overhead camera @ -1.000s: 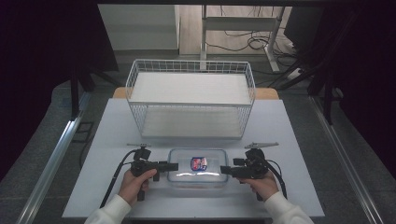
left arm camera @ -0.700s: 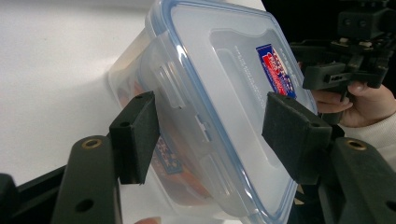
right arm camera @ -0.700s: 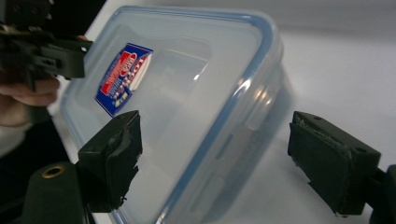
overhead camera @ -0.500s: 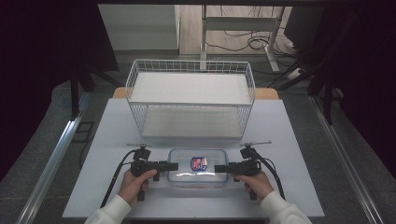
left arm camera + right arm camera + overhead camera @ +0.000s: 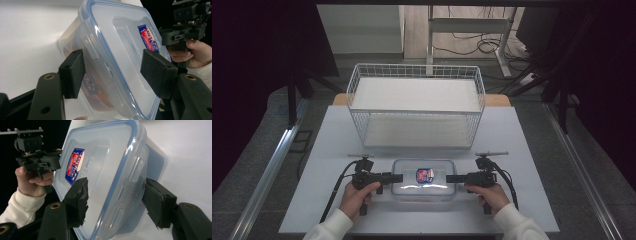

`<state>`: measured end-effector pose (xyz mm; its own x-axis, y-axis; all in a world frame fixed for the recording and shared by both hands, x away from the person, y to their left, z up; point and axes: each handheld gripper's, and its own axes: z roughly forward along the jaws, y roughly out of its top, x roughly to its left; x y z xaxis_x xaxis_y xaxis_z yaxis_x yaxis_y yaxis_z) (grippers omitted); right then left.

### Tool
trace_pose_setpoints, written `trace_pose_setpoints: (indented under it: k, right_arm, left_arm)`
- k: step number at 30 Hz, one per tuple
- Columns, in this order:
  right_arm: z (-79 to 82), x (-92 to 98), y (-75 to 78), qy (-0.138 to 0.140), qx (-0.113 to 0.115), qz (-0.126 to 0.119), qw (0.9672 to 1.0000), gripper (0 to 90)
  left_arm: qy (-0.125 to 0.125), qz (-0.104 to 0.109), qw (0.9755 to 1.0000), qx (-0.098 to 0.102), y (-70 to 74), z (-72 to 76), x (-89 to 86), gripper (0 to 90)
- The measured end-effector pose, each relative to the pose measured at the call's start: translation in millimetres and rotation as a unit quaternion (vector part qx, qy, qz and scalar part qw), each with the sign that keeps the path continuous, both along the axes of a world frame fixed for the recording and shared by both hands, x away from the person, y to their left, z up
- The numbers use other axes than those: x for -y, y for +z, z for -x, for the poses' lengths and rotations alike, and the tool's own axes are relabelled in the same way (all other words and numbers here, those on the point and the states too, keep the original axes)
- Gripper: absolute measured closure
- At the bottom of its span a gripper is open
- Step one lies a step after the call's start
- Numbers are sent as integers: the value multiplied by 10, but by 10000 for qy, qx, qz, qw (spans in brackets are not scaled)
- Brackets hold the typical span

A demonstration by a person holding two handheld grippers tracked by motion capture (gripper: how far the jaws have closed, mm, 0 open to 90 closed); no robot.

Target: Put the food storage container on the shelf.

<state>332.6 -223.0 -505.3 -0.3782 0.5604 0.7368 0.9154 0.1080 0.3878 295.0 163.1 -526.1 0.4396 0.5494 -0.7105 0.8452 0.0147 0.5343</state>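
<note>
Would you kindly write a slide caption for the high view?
Two hand-held grippers, left and right, flank a lidded clear plastic container before a white wire basket.

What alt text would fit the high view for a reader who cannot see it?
A person's two hands hold the left gripper and right gripper at the short ends of a clear lidded box on a white table. Behind the box stands a white wire basket.
</note>
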Motion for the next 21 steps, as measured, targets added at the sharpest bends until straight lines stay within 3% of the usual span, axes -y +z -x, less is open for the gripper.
trace_pose_setpoints:
  k: [13,21]
  right_arm:
    - [53,56,18,-22,47,-213,9998,481]
    - [128,47,75,-6,240,-139,9996,497]
  left_arm:
    - [89,9,9997,215,82,67,-46,451]
    - [115,57,9995,305,125,108,-77,492]
